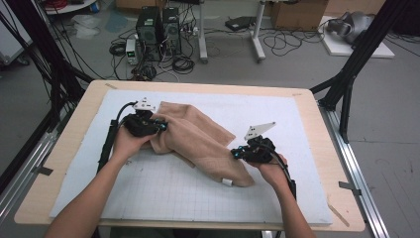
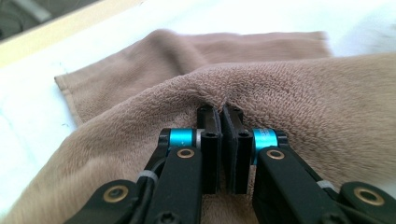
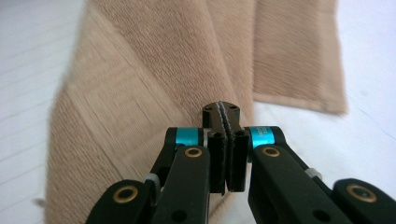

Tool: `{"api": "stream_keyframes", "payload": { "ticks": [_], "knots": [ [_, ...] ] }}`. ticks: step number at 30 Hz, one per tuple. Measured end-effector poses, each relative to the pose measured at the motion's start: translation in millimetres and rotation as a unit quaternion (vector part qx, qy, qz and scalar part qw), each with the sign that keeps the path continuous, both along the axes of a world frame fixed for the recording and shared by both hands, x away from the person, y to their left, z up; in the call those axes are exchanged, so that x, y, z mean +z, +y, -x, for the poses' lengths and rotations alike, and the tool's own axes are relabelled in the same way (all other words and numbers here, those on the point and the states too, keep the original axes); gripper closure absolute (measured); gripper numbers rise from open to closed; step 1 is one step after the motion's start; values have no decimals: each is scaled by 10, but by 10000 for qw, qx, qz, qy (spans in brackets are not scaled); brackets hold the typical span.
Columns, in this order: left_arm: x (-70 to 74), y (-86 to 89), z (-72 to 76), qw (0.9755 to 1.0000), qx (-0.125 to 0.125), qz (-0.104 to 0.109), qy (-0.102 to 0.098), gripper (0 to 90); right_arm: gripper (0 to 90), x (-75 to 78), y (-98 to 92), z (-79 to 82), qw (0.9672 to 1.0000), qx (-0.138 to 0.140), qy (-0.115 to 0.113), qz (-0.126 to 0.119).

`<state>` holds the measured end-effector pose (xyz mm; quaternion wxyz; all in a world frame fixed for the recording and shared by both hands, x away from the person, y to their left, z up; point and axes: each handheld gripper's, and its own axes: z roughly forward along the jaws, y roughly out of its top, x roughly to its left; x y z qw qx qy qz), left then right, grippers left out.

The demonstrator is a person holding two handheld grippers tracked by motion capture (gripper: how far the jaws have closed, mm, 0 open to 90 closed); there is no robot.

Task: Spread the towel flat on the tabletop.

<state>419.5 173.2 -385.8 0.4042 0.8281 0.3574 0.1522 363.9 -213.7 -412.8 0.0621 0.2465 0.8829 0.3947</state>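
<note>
A tan towel (image 1: 198,136) lies crumpled and partly folded across the white gridded mat (image 1: 163,193). My left gripper (image 1: 159,127) is at the towel's left end. In the left gripper view it (image 2: 224,112) is shut on a pinched ridge of the plush towel (image 2: 299,93). My right gripper (image 1: 235,152) is at the towel's right edge, near its front corner. In the right gripper view its jaws (image 3: 222,109) are pressed together on a raised fold of the towel (image 3: 140,93). A person's hand holds each gripper.
The mat covers most of a wooden table (image 1: 74,124). A small white tag (image 1: 227,182) sticks out at the towel's front corner. Black frame posts (image 1: 346,84) stand at the table's back corners. Computers and cables (image 1: 158,34) sit on the floor beyond.
</note>
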Motion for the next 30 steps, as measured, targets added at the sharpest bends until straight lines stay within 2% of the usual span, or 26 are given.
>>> {"api": "stream_keyframes", "payload": {
  "ticks": [2,4,6,8,11,13,16,17,19,21,22,24,27,28,30],
  "knots": [
    [-98,-57,-117,9998,132,-73,118,858,899,-40,-52,-76,9997,-237,17,-43],
    [-153,-86,-187,9995,200,-45,251,842,899,-69,-101,-147,9988,-473,96,-40],
    [-132,-77,-187,9992,283,120,250,792,899,-93,-136,-192,9983,-559,100,-110],
    [-72,-37,-146,9995,210,109,206,700,898,-94,-151,-193,9983,-557,100,-111],
    [51,68,-56,9993,166,254,196,598,894,-38,-141,-147,9986,-512,31,-148],
    [153,136,50,9994,174,301,53,538,863,22,-116,-94,9989,-456,-57,-88],
    [273,227,272,9990,23,395,-221,514,822,92,-92,-1,9994,-310,-90,-156],
    [291,250,359,9986,-32,441,-297,511,801,120,-76,41,9995,-267,-160,-72],
    [280,260,521,9985,-188,402,-320,514,752,156,-41,121,9997,-96,-184,-107],
    [201,230,665,9984,-339,317,-326,523,699,168,8,195,9997,30,-218,-41],
    [145,201,719,9985,-419,226,-278,527,658,158,30,217,9996,135,-246,-50],
    [1,133,781,9987,-470,-23,-216,528,598,125,86,258,9995,280,-164,-55],
    [-219,45,752,9986,-419,-332,-39,523,527,9,186,292,9989,444,-142,45],
    [-279,29,724,9987,-358,-350,-23,528,536,-41,217,294,9986,509,-43,105],
    [-372,2,661,9992,-188,-345,98,533,578,-136,282,285,9972,562,16,494]
  ]
}}
